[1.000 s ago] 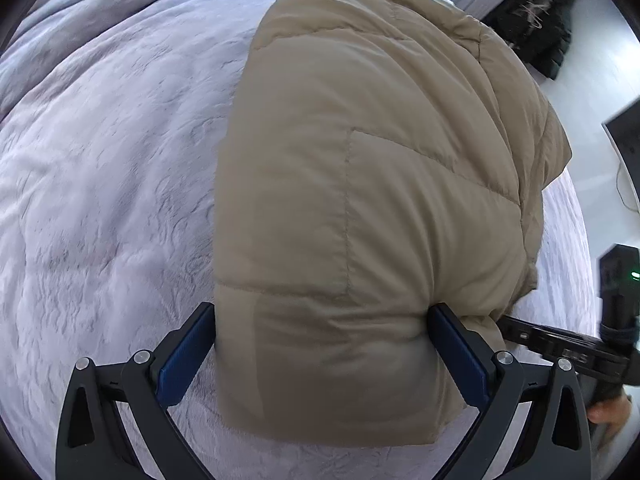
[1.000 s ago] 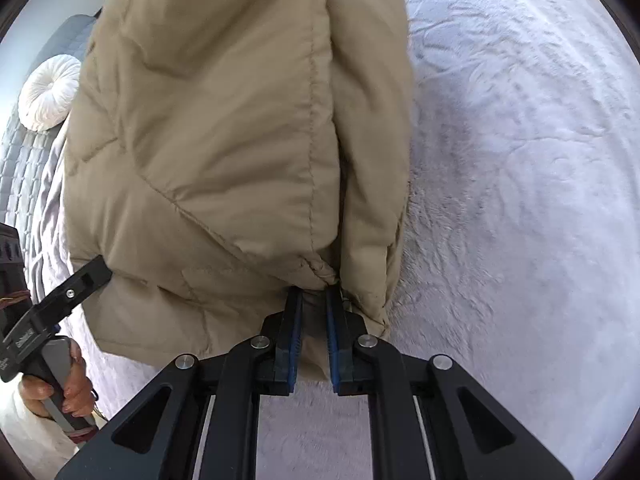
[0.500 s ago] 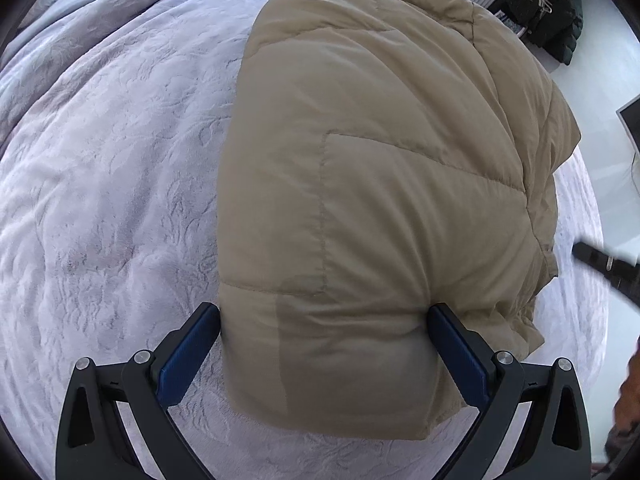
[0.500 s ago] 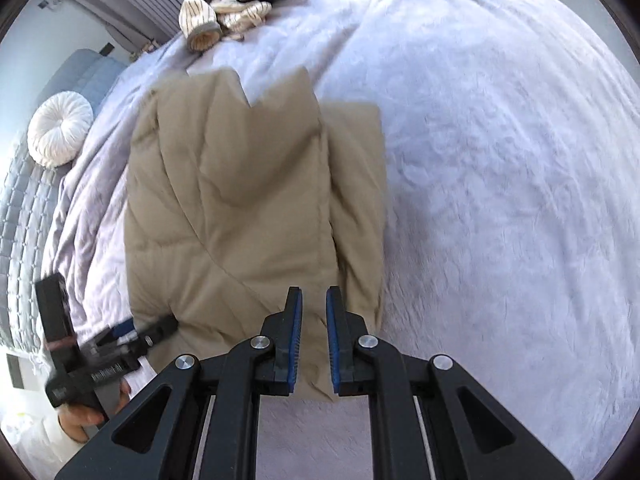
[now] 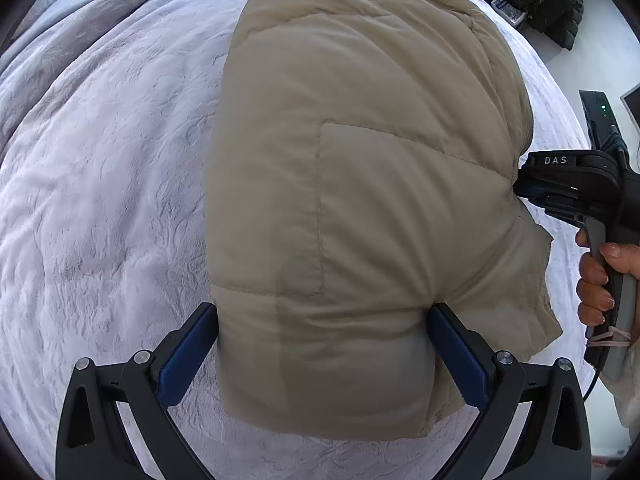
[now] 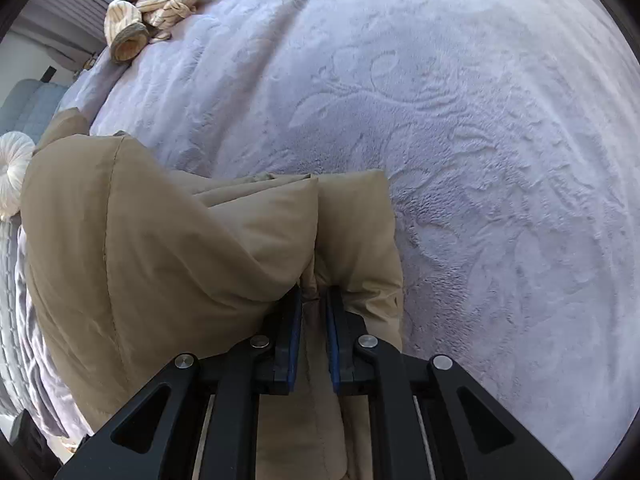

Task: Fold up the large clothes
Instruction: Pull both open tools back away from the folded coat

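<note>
A puffy beige quilted down jacket (image 5: 360, 200), folded into a thick oblong bundle, lies on a pale lilac plush bedspread embossed with leaf and vine patterns (image 5: 100, 200). In the left wrist view the bundle's long axis runs straight away from the camera, from its near end between the gripper fingers up toward the far edge of the bed. The left gripper (image 5: 324, 356) has its jaws spread wide, and the blue pads (image 5: 186, 350) press against both sides of the jacket's near end, squeezing the padding between them. At the right side of that view the right gripper (image 5: 520, 192), black with white lettering, meets the jacket's side edge at a crease, and a person's hand (image 5: 600, 280) wraps around its grey handle. In the right wrist view the right gripper (image 6: 314, 300) has its jaws nearly together, pinching a narrow fold of beige fabric where two padded folds meet; the jacket bulges to the left of the fingers and a smaller padded section sits just to their right. Farther off on the bedspread, well apart from the jacket, lies a heap of cream striped knitted clothing (image 6: 148, 12). A round white pleated cushion (image 6: 12, 176) rests at the left edge, near a grey-blue quilted upholstered surface (image 6: 28, 104). No containers are visible.
</note>
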Demonstrator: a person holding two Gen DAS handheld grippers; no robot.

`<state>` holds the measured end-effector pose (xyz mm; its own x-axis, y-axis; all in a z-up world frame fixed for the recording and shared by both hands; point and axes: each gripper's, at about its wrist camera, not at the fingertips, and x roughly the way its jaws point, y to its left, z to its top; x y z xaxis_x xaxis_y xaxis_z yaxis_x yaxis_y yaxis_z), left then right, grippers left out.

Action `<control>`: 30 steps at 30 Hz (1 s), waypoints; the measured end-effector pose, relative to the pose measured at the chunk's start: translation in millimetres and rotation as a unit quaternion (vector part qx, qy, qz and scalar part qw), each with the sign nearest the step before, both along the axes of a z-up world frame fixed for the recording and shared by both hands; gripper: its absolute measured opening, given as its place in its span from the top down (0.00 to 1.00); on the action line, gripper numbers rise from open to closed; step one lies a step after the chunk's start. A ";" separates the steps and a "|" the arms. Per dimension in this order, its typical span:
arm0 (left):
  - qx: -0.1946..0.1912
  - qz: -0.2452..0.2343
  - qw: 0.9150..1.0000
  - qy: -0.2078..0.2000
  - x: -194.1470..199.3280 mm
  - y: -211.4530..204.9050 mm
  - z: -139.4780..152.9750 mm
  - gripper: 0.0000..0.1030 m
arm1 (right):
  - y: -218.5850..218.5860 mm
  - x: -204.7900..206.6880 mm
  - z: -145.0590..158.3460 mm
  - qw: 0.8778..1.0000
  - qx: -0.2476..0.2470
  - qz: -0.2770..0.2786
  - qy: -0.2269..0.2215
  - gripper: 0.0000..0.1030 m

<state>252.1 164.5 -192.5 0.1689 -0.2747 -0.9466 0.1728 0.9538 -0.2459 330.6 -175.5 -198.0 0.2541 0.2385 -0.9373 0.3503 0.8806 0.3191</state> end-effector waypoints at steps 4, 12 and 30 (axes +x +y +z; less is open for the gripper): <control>-0.001 0.004 1.000 0.010 3.6 5.1 0.4 0.00 | 1.4 0.6 7.7 1.000 -0.005 0.007 0.006 0.85; 0.018 -0.003 1.000 -0.014 -8.4 6.7 30.1 0.00 | -4.9 -44.5 56.2 1.000 0.015 -0.011 -0.013 0.85; 0.021 0.016 0.999 -0.039 -76.4 23.4 91.5 0.00 | 37.2 -158.1 108.5 0.999 0.031 0.040 -0.010 0.66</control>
<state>175.7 187.9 -101.0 0.2496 -0.2290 -0.9409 0.1597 0.9681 -0.1932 172.5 -138.3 -89.4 0.2504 0.3158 -0.9152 0.2731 0.8839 0.3797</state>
